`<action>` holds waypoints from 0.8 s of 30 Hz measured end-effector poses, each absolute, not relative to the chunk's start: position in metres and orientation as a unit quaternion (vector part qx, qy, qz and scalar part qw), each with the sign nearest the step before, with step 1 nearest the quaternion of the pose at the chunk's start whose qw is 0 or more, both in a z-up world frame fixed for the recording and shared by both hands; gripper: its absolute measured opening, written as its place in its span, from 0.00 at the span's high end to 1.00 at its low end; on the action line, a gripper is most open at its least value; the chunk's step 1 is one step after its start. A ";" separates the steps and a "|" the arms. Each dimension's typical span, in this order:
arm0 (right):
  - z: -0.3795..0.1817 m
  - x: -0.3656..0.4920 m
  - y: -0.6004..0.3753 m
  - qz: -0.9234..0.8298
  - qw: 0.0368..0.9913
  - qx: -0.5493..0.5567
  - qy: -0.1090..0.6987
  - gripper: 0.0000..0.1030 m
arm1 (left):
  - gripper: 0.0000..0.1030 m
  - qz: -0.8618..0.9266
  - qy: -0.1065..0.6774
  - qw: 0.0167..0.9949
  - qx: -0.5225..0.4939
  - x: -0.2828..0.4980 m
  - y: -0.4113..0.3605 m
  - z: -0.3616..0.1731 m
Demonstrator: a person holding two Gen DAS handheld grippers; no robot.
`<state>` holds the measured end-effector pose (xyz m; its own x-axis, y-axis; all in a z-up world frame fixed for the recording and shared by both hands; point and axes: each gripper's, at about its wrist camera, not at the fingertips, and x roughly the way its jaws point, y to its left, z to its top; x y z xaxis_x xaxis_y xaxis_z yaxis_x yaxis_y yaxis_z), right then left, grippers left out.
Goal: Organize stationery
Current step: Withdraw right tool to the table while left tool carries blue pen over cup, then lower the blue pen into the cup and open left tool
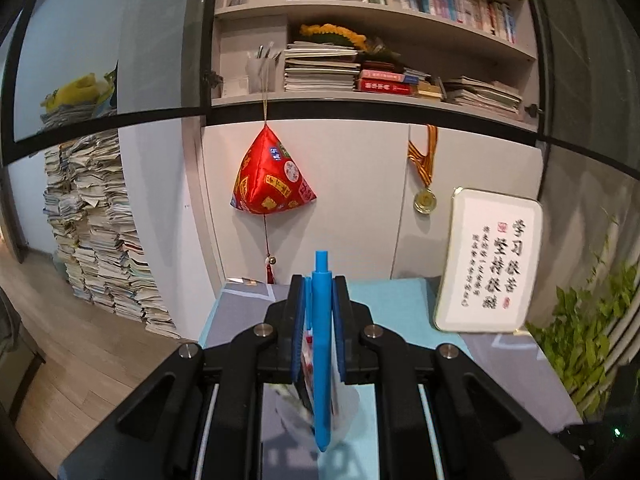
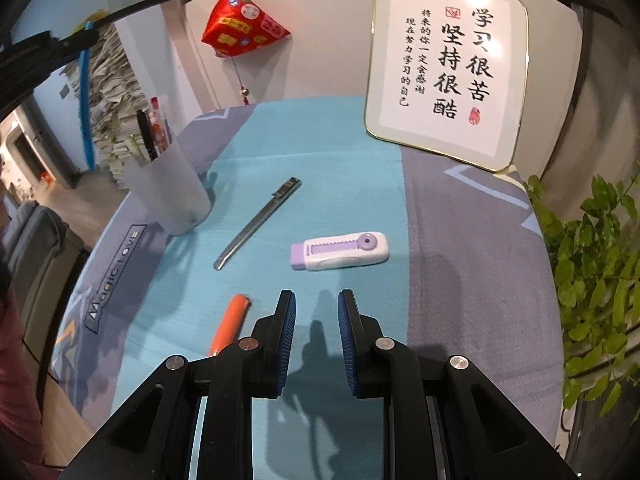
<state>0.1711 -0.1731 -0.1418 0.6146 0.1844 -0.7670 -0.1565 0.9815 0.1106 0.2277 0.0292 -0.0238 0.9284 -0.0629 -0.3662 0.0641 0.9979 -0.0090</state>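
Observation:
My left gripper [image 1: 319, 282] is shut on a blue pen [image 1: 322, 344], held upright with its tip pointing down over the translucent pen cup [image 1: 344, 404]. In the right wrist view the same blue pen [image 2: 85, 108] hangs above the frosted cup [image 2: 168, 188], which holds several pens. My right gripper [image 2: 316, 300] is open and empty, low over the teal cloth [image 2: 320, 168]. On the cloth lie a slim metal utility knife [image 2: 258, 222], a white and purple retractable eraser [image 2: 340, 251] and an orange pen [image 2: 230, 326] just left of my right gripper.
A framed calligraphy plaque [image 2: 446, 68] leans at the table's back right. A green plant [image 2: 592, 264] stands at the right edge. A red hanging ornament [image 1: 272, 178], a medal [image 1: 425, 200], bookshelves and a stack of papers [image 1: 96, 232] are behind and to the left.

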 end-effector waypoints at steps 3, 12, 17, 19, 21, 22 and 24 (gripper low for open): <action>-0.143 0.172 -0.176 0.089 0.898 0.019 0.431 0.79 | 0.89 -0.022 0.191 0.981 -0.001 0.241 0.030 -0.033; -0.147 0.179 -0.175 0.088 0.894 0.019 0.438 0.79 | 0.89 -0.025 0.214 0.976 -0.018 0.260 0.034 -0.059; -0.149 0.183 -0.176 0.089 0.892 0.021 0.443 0.79 | 0.89 -0.030 0.216 0.976 -0.025 0.261 0.039 -0.066; -0.150 0.184 -0.176 0.089 0.892 0.022 0.444 0.79 | 0.89 -0.031 0.218 0.975 -0.024 0.258 0.040 -0.069; -0.150 0.184 -0.177 0.088 0.891 0.023 0.444 0.79 | 0.89 -0.032 0.218 0.975 -0.026 0.253 0.042 -0.071; -0.150 0.184 -0.177 0.088 0.891 0.023 0.444 0.79 | 0.89 -0.032 0.216 0.975 -0.027 0.249 0.044 -0.072; -0.150 0.184 -0.177 0.088 0.891 0.024 0.445 0.79 | 0.89 -0.031 0.214 0.976 -0.030 0.245 0.046 -0.073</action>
<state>0.1842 -0.1772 -0.1504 0.5889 0.1773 -0.7885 -0.1348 0.9835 0.1204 0.2447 0.0457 -0.0727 0.9062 -0.0740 -0.4164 0.0486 0.9963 -0.0711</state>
